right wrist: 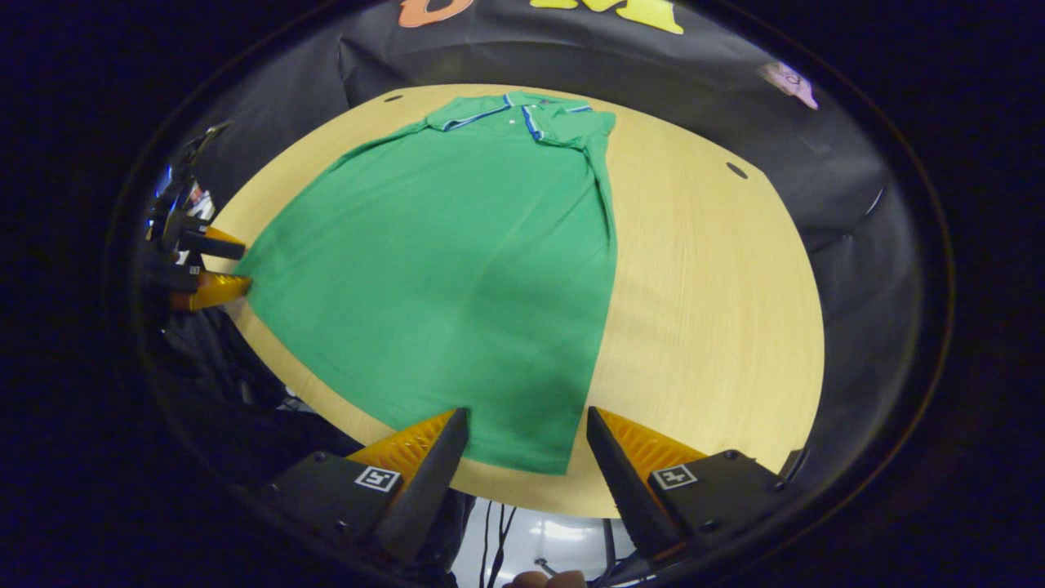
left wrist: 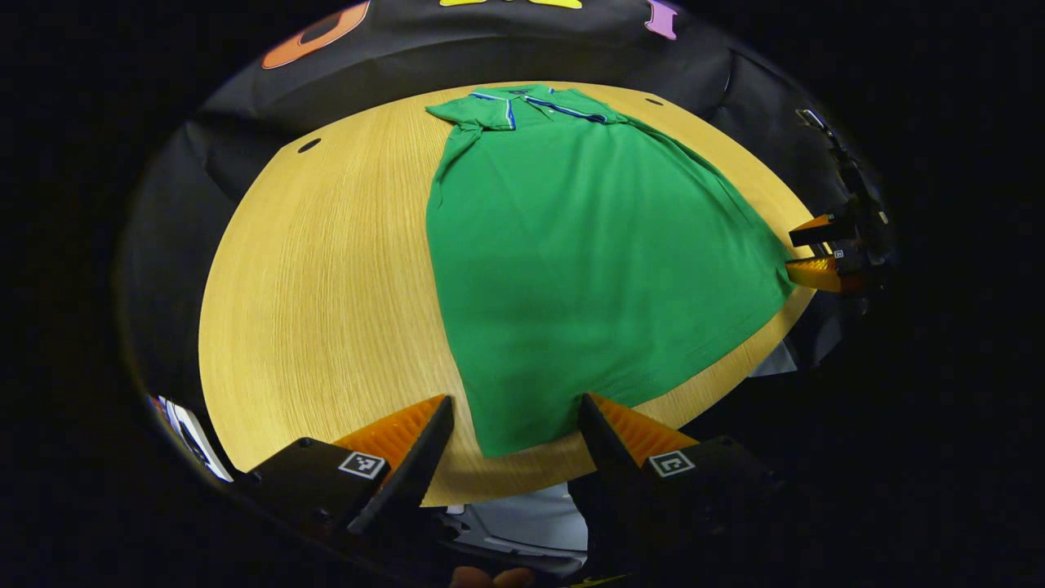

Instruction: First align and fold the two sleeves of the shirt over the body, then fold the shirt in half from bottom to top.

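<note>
A green polo shirt [left wrist: 588, 261] lies flat on the round wooden table [left wrist: 326, 269], collar at the far side, both sleeves folded in over the body. My left gripper [left wrist: 516, 402] stands open at the near edge, its fingers either side of the shirt's bottom left corner. In the right gripper view the same shirt [right wrist: 457, 261] spreads over the table [right wrist: 710, 302], and my right gripper [right wrist: 527, 413] is open around the bottom right corner. Each gripper also appears far off in the other's view, the right gripper [left wrist: 808, 253] and the left gripper [right wrist: 216, 265] at the hem's opposite corners.
Black cloth walls ring the table. Small dark holes [left wrist: 309, 145] mark the tabletop near its far rim. A pale floor patch and cables [right wrist: 522, 531] show below the table's near edge.
</note>
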{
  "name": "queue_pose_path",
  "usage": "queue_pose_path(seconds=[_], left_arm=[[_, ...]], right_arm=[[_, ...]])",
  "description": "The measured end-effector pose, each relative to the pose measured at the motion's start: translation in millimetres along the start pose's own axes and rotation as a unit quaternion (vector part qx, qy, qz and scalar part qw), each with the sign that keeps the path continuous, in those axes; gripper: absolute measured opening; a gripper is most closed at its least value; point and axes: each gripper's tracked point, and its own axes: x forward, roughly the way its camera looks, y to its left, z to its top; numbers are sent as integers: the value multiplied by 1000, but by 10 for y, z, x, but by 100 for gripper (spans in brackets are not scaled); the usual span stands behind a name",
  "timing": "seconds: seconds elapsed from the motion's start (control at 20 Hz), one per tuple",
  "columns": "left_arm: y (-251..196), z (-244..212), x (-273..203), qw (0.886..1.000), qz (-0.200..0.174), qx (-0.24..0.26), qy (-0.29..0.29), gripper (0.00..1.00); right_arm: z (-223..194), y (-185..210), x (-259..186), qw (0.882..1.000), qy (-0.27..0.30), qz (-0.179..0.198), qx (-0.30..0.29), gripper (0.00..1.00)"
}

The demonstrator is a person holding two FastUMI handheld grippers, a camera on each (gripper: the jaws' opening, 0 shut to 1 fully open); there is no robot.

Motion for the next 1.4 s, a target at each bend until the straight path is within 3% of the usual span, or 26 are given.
queue_pose_path(seconds=[0.25, 0.35, 0.5, 0.55, 0.6, 0.7, 1.0, 1.4], left_arm=[[-7, -14, 8, 1000, 3, -1, 1, 100], [-19, 25, 5, 1000, 4, -6, 1, 100], [-125, 92, 45, 1000, -12, -16, -9, 45], [-139, 108, 51, 1000, -15, -17, -11, 27], [-163, 124, 64, 999, -27, -18, -12, 8], [-281, 124, 48, 997, -70, -41, -9, 5], [-241, 327, -117, 993, -97, -63, -34, 4], [-171, 750, -209, 992, -105, -43, -50, 4]], right_arm=[[-39, 89, 40, 999, 7, 31, 7, 93], [-12, 66, 47, 999, 4, 37, -9, 80], [51, 124, 82, 999, -2, 41, -25, 11], [43, 126, 79, 999, 6, 39, -28, 4], [61, 112, 84, 999, 6, 39, -26, 1], [50, 110, 65, 999, 15, 43, -10, 3], [247, 83, -60, 996, 10, 71, 52, 3], [659, -82, -141, 992, -16, 76, 98, 3]])
